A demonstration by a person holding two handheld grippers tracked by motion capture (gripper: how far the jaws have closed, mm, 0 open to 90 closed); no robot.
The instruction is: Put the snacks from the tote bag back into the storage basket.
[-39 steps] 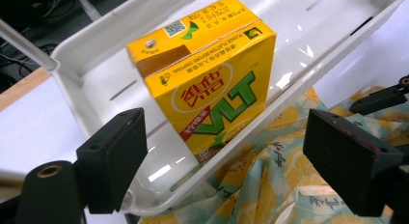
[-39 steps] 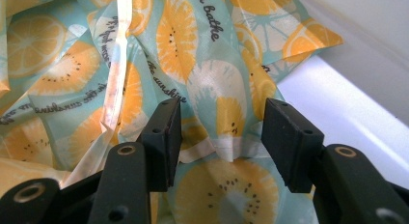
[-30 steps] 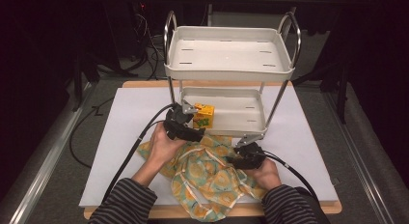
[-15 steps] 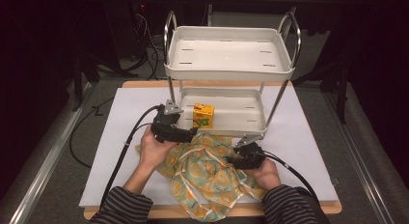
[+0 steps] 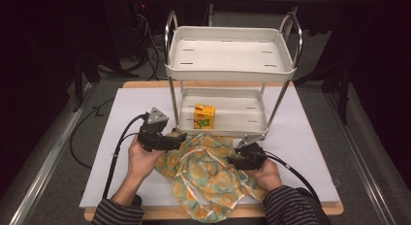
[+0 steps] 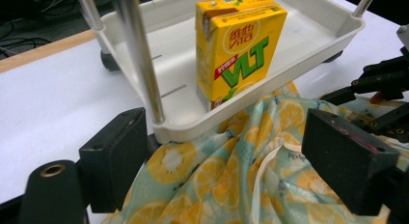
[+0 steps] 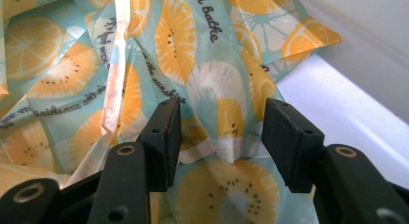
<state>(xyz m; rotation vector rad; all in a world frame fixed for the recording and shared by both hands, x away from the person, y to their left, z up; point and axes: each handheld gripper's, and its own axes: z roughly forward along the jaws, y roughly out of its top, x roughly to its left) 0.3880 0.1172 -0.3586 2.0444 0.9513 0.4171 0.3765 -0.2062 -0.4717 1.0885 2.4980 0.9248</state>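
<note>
A yellow juice box [image 5: 204,116] [image 6: 238,45] stands upright on the lower shelf [image 5: 242,125] of a white two-tier cart. In front of the cart a cloth bag [image 5: 208,179] [image 6: 222,180] [image 7: 202,50] printed with citrus slices lies crumpled on the table. My left gripper [image 5: 181,136] [image 6: 226,137] is open at the bag's left edge, level with the cart's front left post [image 6: 140,55], its jaws wide apart and the box beyond them. My right gripper [image 5: 232,161] [image 7: 219,132] rests on the bag's right side, open, with a fold of cloth between its jaws.
The cart's top tray [image 5: 230,55] overhangs the lower shelf, with chrome handles at both ends. A white board [image 5: 310,137] covers the table. Cables [image 5: 116,152] trail from both grippers. The right gripper [image 6: 381,84] shows at the right of the left gripper view.
My left gripper has drawn back to the left, away from the juice box, which stays on the lower shelf. The right gripper and the bag have not moved.
</note>
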